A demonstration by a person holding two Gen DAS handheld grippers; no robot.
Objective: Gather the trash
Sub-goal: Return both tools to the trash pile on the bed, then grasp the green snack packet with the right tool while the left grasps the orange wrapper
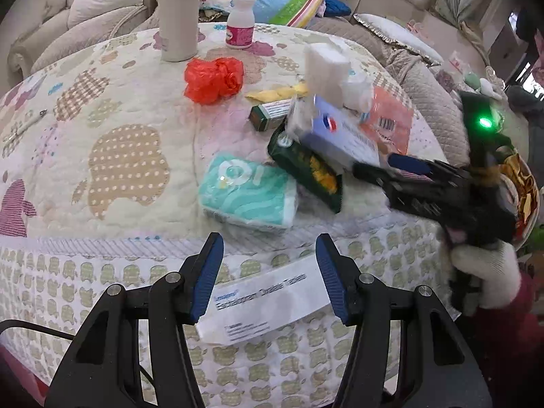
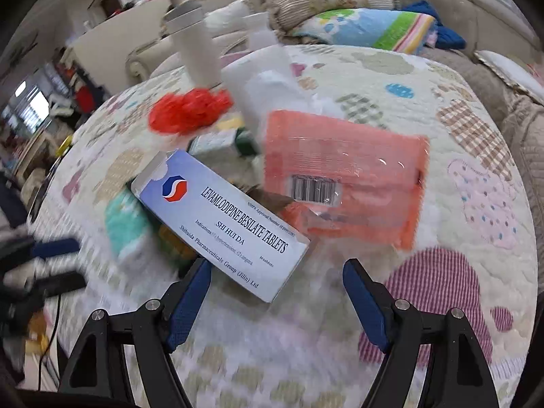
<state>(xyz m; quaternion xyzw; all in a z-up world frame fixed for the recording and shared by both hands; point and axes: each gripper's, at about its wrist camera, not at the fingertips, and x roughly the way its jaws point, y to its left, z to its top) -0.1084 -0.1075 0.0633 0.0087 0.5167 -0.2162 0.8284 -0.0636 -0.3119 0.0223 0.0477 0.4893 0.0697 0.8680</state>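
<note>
Trash lies on a quilted table (image 1: 112, 156): a crumpled red bag (image 1: 214, 80), a teal tissue pack (image 1: 248, 195), a dark green snack wrapper (image 1: 306, 170), a blue-white tablet box (image 2: 221, 221), an orange packet (image 2: 343, 176), a small green box (image 1: 268, 117) and a yellow wrapper (image 1: 275, 93). My left gripper (image 1: 270, 278) is open; a white tablet box (image 1: 265, 302) hangs between its fingers at the table's front edge, not gripped. My right gripper (image 2: 275, 302) is open and empty, just short of the blue-white tablet box; it also shows in the left wrist view (image 1: 387, 166).
A tall white flask (image 1: 178, 13) and a white pill bottle (image 1: 240, 22) stand at the table's far side. A pen (image 1: 27, 125) lies at the left. Sofas with cushions (image 1: 285, 3) ring the table. A gloved hand (image 1: 486, 272) holds the right gripper.
</note>
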